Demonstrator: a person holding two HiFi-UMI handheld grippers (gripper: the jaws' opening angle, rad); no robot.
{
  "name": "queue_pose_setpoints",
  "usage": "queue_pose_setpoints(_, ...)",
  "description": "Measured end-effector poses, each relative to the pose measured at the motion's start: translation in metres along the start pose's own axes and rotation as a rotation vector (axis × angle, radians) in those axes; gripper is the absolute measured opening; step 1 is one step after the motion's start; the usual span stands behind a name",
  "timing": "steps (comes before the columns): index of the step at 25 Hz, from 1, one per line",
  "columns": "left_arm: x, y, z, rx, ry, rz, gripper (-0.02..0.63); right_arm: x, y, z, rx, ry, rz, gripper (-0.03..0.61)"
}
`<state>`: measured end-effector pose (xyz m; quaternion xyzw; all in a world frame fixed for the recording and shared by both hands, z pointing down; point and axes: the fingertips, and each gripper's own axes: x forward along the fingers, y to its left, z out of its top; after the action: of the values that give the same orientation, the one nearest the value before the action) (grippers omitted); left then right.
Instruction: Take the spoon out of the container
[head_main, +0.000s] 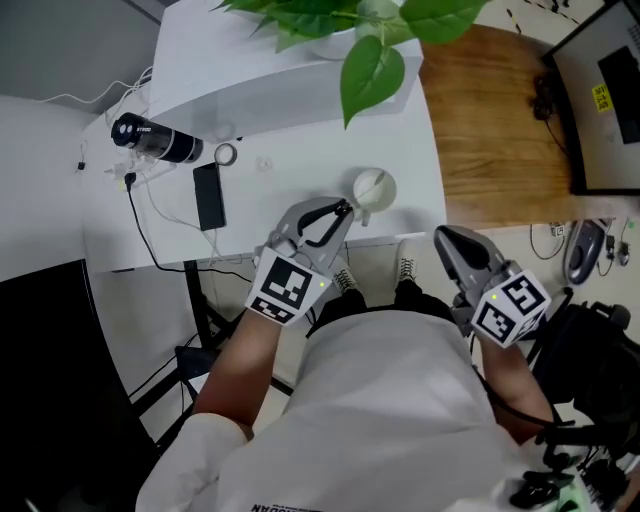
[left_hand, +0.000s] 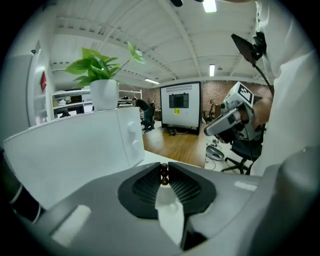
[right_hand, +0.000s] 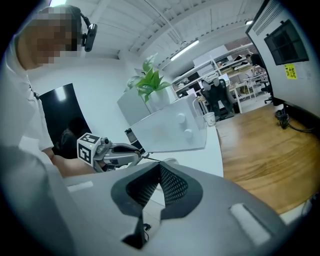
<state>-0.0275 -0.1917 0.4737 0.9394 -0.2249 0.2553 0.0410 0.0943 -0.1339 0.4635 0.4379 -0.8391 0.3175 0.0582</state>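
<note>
My left gripper (head_main: 343, 212) reaches over the white table's front edge, its tips just short of a small round white container (head_main: 375, 187). It is shut on the spoon's thin dark handle, whose brown beaded end (left_hand: 163, 174) shows between the pads in the left gripper view. In the right gripper view the handle (right_hand: 150, 159) runs from those jaws toward the container (right_hand: 169, 161); the spoon's bowl is hidden. My right gripper (head_main: 447, 237) hangs off the table's near edge, to the right, shut (right_hand: 160, 166) with nothing in it.
A black phone (head_main: 209, 195), a black cylinder (head_main: 155, 139), a tape ring (head_main: 226, 154) and white cables lie at the table's left. A white raised box (head_main: 250, 70) with a potted plant (head_main: 370, 70) stands behind. Wooden floor (head_main: 490, 110) lies to the right.
</note>
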Motion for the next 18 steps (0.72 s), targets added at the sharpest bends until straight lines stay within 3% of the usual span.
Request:
queue_pose_setpoints(8,-0.041,0.01,0.021,-0.388,-0.238,0.037,0.051,0.015,0.018,0.017,-0.073,0.012,0.067,0.006)
queue_pose_setpoints(18,-0.082,0.006,0.03,-0.607,-0.385,0.067,0.05,0.026,0.051,0.04,-0.136,-0.01,0.135,0.006)
